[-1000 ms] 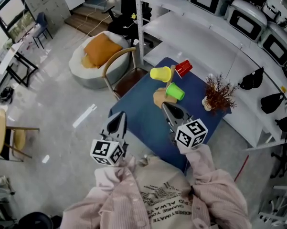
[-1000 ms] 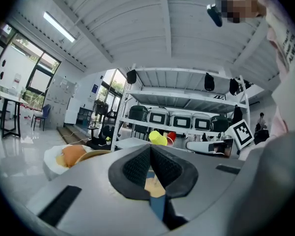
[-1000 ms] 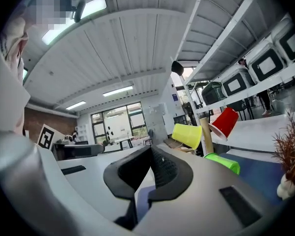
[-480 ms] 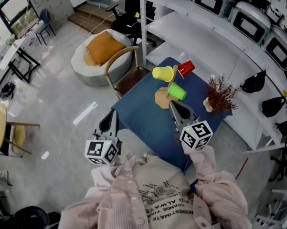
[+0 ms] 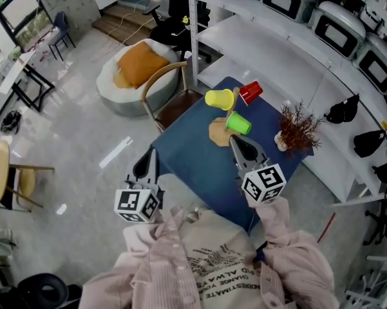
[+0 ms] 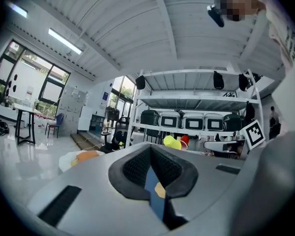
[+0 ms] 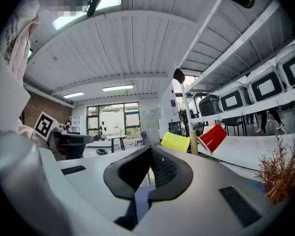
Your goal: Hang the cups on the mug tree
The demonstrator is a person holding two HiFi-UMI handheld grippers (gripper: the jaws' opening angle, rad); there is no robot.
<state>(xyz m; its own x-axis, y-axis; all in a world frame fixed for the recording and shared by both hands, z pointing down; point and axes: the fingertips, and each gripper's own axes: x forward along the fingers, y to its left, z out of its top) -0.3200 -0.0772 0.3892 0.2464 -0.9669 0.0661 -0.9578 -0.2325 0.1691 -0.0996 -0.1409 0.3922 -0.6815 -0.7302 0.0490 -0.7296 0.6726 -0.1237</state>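
Three cups are seen hung on the mug tree [image 5: 217,132], which is set at the far side of the blue table [image 5: 199,169]. A yellow cup [image 5: 219,99] is on the left, a red cup [image 5: 249,93] is on the right, and a green cup [image 5: 237,123] is lower and nearer. The right tongs [image 5: 238,144] are held over the table, just on the near side of the tree. They are shut tight and nothing is held in them. The left tongs [image 5: 151,156] are held by the table's left corner, shut too, with nothing in them. A dry red plant [image 5: 296,127] is seen to the right of the tree.
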